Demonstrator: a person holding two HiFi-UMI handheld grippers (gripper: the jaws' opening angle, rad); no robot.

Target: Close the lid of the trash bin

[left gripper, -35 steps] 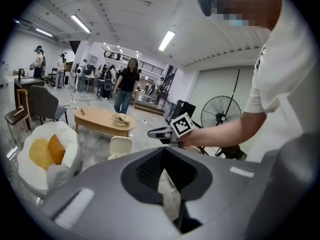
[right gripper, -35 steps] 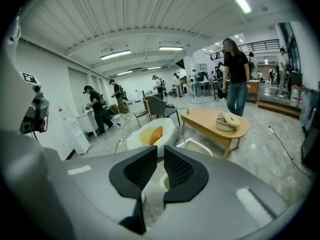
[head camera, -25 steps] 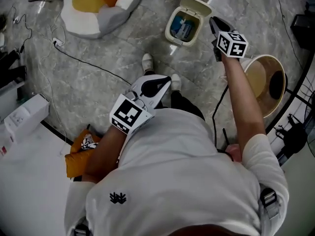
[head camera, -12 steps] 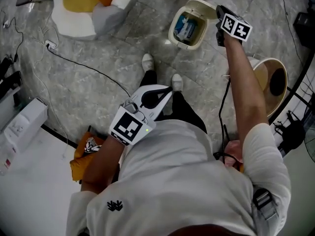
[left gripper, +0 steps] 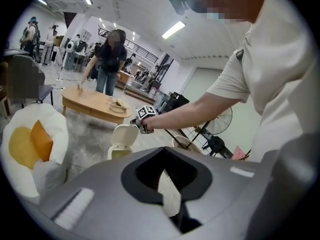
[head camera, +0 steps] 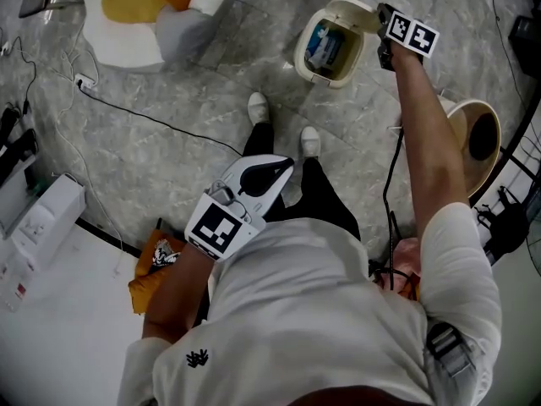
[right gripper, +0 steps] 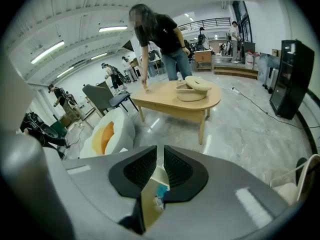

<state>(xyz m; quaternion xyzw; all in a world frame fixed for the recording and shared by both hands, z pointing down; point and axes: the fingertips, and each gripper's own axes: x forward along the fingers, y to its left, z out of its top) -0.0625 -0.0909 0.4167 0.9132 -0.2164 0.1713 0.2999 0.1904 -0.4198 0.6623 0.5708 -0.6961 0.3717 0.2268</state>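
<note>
The cream trash bin (head camera: 328, 47) stands on the marble floor, with blue rubbish inside. Its lid (head camera: 358, 10) is raised and tilts partly over the opening. My right gripper (head camera: 385, 25) is at the lid's right edge, jaws nearly together with nothing held. In the right gripper view the jaws (right gripper: 160, 156) leave a thin slit, and the bin's cream inside (right gripper: 150, 204) shows just below them. My left gripper (head camera: 269, 169) hangs shut near my waist, far from the bin. In the left gripper view the bin (left gripper: 119, 149) and the right gripper (left gripper: 142, 121) show beyond the left gripper (left gripper: 165, 156).
My shoes (head camera: 258, 106) stand just short of the bin. A white and yellow cushion seat (head camera: 152, 11) lies far left, with a black cable (head camera: 161, 121) across the floor. A round wooden stool (head camera: 473, 138) is at right. A person leans over an oval wooden table (right gripper: 177, 101).
My right gripper has gone further out to the lid's edge. The lid has swung from lying back to tilting over the opening. The left gripper has hardly moved.
</note>
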